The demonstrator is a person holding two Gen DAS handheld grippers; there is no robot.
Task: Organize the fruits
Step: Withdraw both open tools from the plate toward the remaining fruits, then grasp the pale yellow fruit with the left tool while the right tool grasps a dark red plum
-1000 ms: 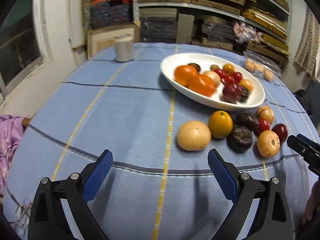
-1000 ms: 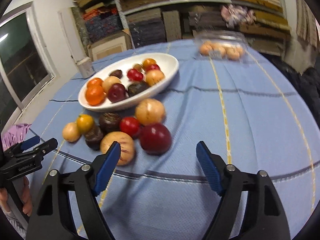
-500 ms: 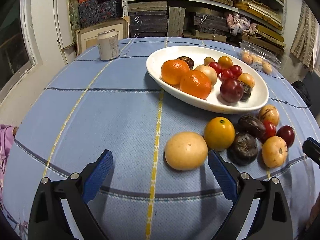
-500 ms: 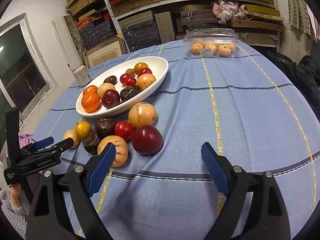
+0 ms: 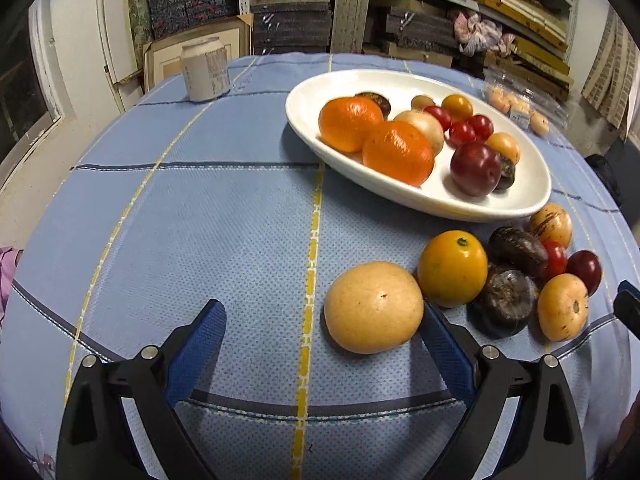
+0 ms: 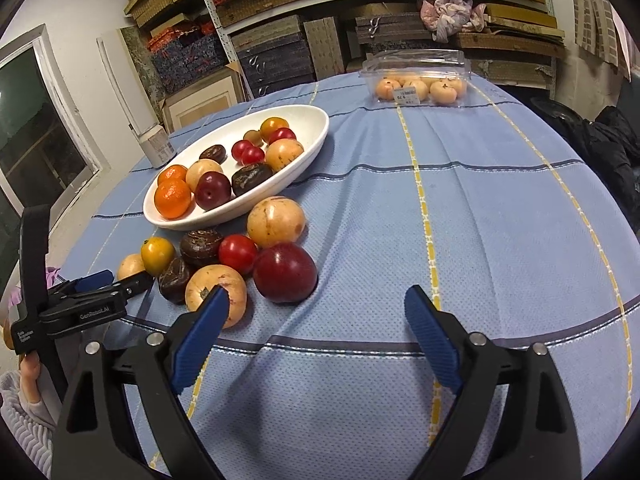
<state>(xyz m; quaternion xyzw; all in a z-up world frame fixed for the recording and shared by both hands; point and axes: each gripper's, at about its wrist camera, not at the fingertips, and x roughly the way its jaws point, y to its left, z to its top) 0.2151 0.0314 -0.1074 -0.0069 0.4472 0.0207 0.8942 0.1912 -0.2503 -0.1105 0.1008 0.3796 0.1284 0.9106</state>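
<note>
Shelves of stacked boxes are seen behind a round table [image 6: 500, 208] draped in blue cloth. On it a white dish [image 5: 516, 204] already holds oranges, plums and small tomatoes. It serves as landmark: a can [image 5: 205, 69] stands well beyond its far left end, a clear pack [image 6: 416, 76] of fruit well behind it, and the loose pile lies just in front of its near rim.

Of that pile, the pale fruit [image 5: 373, 306] lies nearest the left gripper [image 5: 323, 330], whose jaws are spread wide and empty; its right finger [image 5: 444, 340] is almost touching the fruit, the left finger well clear. If closed from here off-centre, the fruit could be nudged into the yellow fruit [image 5: 452, 267] touching it, and the pile sent rolling.

The right gripper [image 6: 316, 332] is being opened, nothing between its jaws; its left pad overlaps the striped fruit [image 6: 216, 294] in view, with the red plum [image 6: 285, 272] just beyond. A bump there could scatter the same pile.

Open cloth is left to the right of the dish and to the left of the pile; the table edge falls away close behind both grippers.
</note>
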